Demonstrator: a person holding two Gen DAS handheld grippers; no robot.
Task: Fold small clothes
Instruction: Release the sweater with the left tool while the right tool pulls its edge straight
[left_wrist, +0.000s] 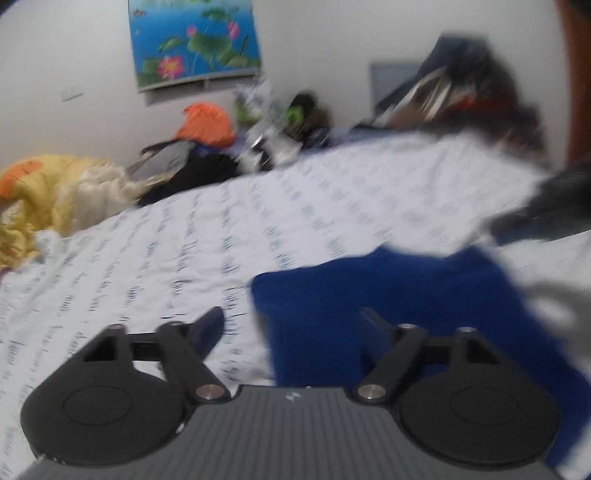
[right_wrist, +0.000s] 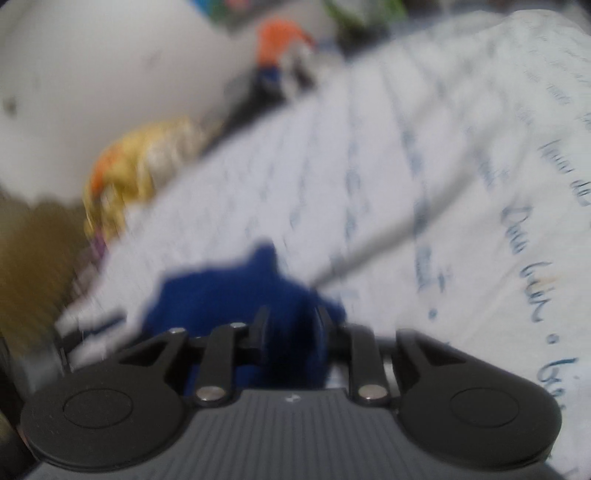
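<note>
A blue garment is being shown lying on a bed covered by a white sheet printed with lines of dark script. Both views are being blurred by motion.

In the left wrist view, the left claw is being held released, its jaws standing wide apart. One finger is being seen over the bare sheet beside the garment's edge, the other over the blue cloth; no cloth is being pinched between them.

In the right wrist view, the right claw is being held clenched on a bunched part of the blue garment, with cloth being seen packed between the narrow jaws. The rest of the garment is being seen spilling forward onto the sheet.

Along the far side of the bed, a heap of other clothes is being seen: a yellow piece, an orange piece and dark ones. A picture of pink lotus flowers is being seen hanging on the wall behind them.
</note>
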